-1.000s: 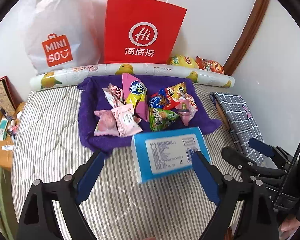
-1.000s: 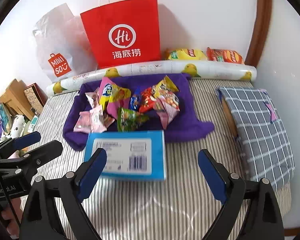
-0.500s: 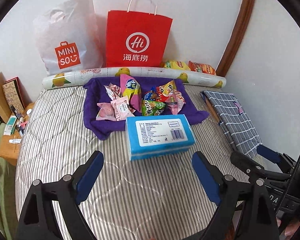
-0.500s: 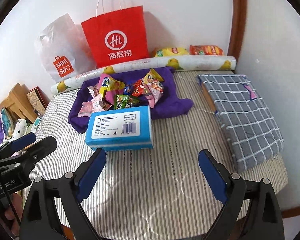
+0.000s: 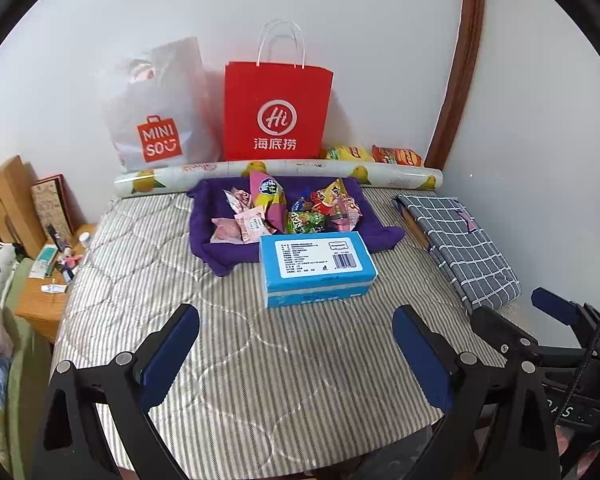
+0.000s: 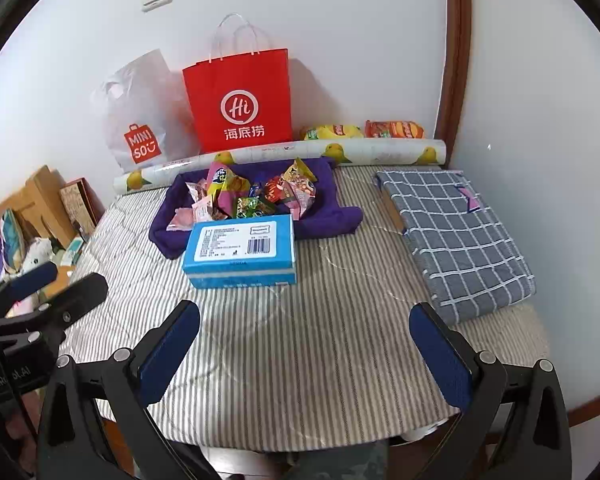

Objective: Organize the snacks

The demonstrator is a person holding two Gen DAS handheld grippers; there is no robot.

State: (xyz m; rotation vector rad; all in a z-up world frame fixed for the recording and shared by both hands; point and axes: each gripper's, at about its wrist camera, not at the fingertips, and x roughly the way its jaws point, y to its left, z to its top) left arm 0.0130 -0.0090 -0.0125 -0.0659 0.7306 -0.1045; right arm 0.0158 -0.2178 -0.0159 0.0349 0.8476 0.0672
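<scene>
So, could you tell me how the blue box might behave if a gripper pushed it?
The blue box lies flat and wide, so it probably won't tip or roll. It looks like a soft wrapped pack, so it may dent. The striped cover would likely drag on it.

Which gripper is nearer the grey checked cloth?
Right. The right gripper has the grey checked cloth just beyond its right finger; the left gripper sits further left, jaws opening, empty.

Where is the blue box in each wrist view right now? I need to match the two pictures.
Left wrist view: the blue box lies just right of centre on the striped mattress, against the purple cloth's near edge.
Right wrist view: the blue box lies left of centre, against that cloth's near edge.
Shared landmark: the red paper bag standing against the wall behind it.
</scene>
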